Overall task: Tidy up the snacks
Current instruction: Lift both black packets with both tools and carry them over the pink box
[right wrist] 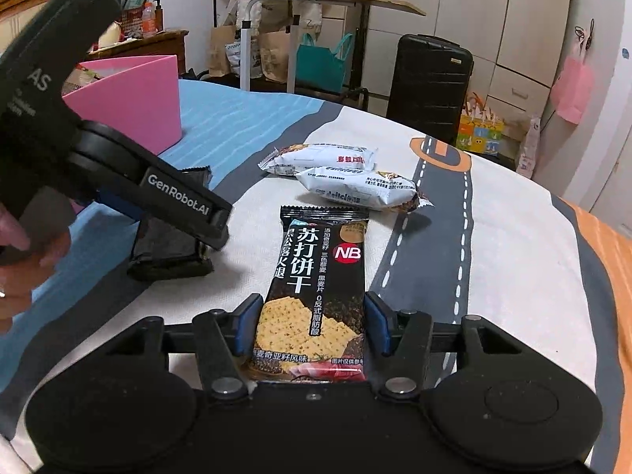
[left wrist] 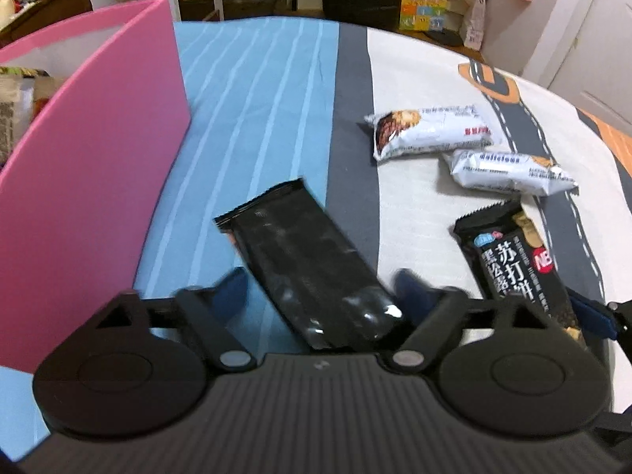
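My left gripper (left wrist: 320, 288) straddles a plain black snack pack (left wrist: 304, 260) lying on the bed; its blue fingers (left wrist: 233, 288) stand wide on either side, open. The pack also shows in the right wrist view (right wrist: 166, 241) under the left gripper's body (right wrist: 118, 173). My right gripper (right wrist: 314, 324) has its blue fingers (right wrist: 247, 324) against both long edges of a black soda-cracker pack (right wrist: 316, 288), which also shows in the left wrist view (left wrist: 509, 260). Two white snack packs (left wrist: 430, 130) (left wrist: 509, 172) lie beyond, also in the right wrist view (right wrist: 320, 158) (right wrist: 359, 189).
A pink storage box (left wrist: 91, 158) stands at the left on the blue-striped bedsheet (left wrist: 256, 98), with some items inside; it also shows in the right wrist view (right wrist: 134, 94). A black suitcase (right wrist: 430, 87), bags and cabinets stand beyond the bed.
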Demonstrator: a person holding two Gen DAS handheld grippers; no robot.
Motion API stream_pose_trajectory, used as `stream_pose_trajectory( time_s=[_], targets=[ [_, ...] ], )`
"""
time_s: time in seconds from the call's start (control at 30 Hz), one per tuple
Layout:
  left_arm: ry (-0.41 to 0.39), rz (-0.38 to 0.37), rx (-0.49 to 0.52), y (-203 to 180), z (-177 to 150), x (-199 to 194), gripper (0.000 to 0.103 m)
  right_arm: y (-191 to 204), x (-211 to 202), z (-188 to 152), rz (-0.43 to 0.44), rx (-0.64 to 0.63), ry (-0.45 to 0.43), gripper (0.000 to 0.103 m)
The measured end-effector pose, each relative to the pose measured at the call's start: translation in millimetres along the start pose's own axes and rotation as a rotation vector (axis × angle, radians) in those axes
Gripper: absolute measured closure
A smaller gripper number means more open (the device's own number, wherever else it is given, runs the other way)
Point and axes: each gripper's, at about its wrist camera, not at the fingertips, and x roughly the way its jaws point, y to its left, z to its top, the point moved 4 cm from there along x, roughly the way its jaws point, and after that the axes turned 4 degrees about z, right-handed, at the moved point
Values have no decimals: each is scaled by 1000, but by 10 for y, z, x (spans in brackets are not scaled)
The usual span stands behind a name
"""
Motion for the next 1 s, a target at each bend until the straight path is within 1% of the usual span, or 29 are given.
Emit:
stream_pose_trajectory(
  time_s=[0.03,0.1,0.27,0.37,0.47,0.57,0.67,0.87,0.97,1.0],
  targets=[
    [-1,-4,-9,18,2,-6,33,6,-8,8,-2,-5,-1,47],
    [-3,-5,-18,52,5,-26,38,29,-31,28,-11,-23,0,48],
    [13,-32,-21,98,-12,-138,39,34,-85,49,-39,1,-3,48],
    [-4,-30,-2,120,-34,-246,39,67,-131,55,-41,1,-9,48],
    [-4,-40,2,150,-40,-379,39,106,-174,50,-37,10,18,48],
    [-1,-49,21,160,-44,-533,39,115,-243,32,-12,76,67,48],
    [8,-60,42,179,-76,-727,39,158,-330,5,0,105,105,48],
    [8,-72,79,205,-132,-1131,39,303,-574,88,58,146,131,48],
    [17,-94,63,274,-203,-1309,39,405,-719,162,78,135,129,48],
    [19,-112,40,325,-240,-1383,39,441,-776,189,90,127,119,48]
  ],
)
